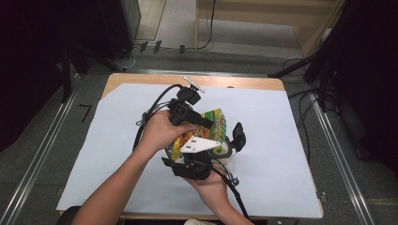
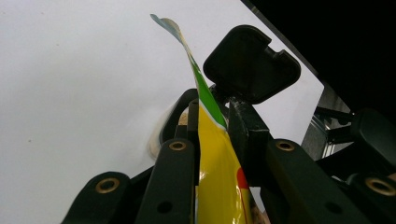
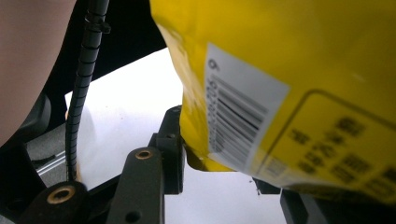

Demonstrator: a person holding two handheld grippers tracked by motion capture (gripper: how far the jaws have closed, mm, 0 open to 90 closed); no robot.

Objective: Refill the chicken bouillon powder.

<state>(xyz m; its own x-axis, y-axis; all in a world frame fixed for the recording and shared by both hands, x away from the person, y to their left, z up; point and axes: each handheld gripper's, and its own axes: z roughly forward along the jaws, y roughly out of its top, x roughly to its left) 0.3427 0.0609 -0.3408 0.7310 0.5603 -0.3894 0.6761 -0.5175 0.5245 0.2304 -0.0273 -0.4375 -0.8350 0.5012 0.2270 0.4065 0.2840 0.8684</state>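
Mid-frame in the high view, the glossy yellow-and-green snack bag (image 1: 213, 123) hangs over the white paper-covered table (image 1: 281, 140). The left gripper (image 2: 205, 126) pinches its top edge; the right gripper (image 3: 219, 172) clamps its lower corner. Opposing pulls could tear the foil and spill the contents.

Free room: white sheet (image 1: 281, 140) on the table, bare to the left, right and far side of the centre cluster; a hand could pass on any of these sides.

Obstacles, centre: yellow-green packet (image 1: 213, 123), clamped between left gripper (image 1: 206, 123) and right gripper (image 1: 187, 161) (both crowded close together); a black paddle-shaped piece (image 1: 239, 136) just right of the packet; black cables (image 1: 155, 105) trailing toward the far-left.

Near edge: both forearms cross it, blocking entry there.
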